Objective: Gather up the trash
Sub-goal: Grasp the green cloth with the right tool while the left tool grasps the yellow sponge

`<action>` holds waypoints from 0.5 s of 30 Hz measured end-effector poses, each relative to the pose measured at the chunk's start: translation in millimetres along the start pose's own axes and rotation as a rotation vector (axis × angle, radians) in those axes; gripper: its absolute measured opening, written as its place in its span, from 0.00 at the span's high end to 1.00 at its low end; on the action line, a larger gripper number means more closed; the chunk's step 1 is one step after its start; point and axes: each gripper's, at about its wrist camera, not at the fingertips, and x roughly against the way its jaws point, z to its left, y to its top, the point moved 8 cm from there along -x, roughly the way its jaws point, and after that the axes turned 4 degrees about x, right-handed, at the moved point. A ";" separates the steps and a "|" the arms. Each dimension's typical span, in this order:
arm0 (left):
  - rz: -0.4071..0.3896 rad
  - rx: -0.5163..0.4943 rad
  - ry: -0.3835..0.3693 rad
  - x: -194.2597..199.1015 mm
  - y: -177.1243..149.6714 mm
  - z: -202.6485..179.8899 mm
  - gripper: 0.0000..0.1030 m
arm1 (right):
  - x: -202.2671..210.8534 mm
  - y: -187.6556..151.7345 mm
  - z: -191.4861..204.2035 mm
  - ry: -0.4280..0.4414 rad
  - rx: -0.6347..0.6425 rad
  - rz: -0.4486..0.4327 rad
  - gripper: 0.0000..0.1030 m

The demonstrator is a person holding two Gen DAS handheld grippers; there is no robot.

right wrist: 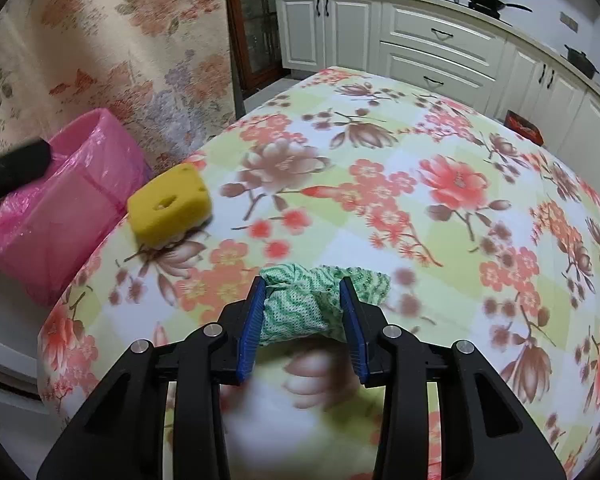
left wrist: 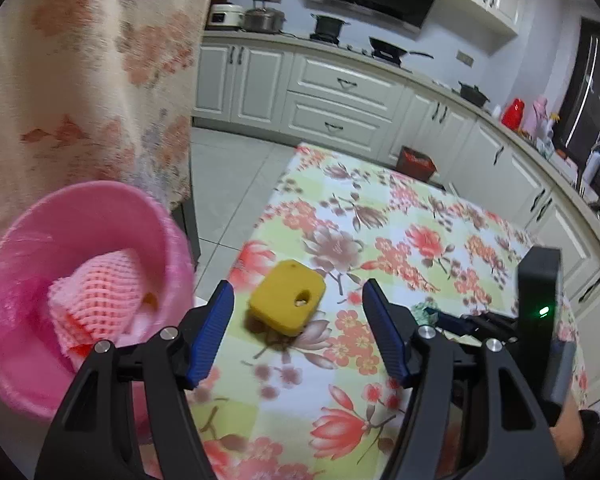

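1. The table, under a flowered cloth, is the landmark; everything else is placed from it.
2. The pink bin, lined with a pink bag, stands off the table's left edge and already holds some pink netting.
3. The left gripper hangs over the table's near left part, jaws apart and empty.
4. The right gripper is over the table's near middle, its blue pads pressed on the crumpled green cloth, which is bunched between them; part of it pokes out to the right.
5. The yellow sponge lies on the table near its left edge, just beside the bin. It sits straight ahead of the left gripper, between the lines of its two fingers. Its long axis runs slantwise across that opening. The left hand is clearly the nearer one, so I judge the sponge is its pick.
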 end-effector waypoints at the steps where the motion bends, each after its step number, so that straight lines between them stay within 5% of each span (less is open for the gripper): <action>1: 0.010 -0.006 0.000 -5.8 -1.3 -2.1 0.38 | 0.7 -0.1 -3.0 0.002 -0.002 -0.002 0.65; 15: 0.164 -0.102 0.072 -97.2 -16.9 -2.9 0.38 | 7.0 -2.8 -24.3 0.039 -0.039 -0.016 0.68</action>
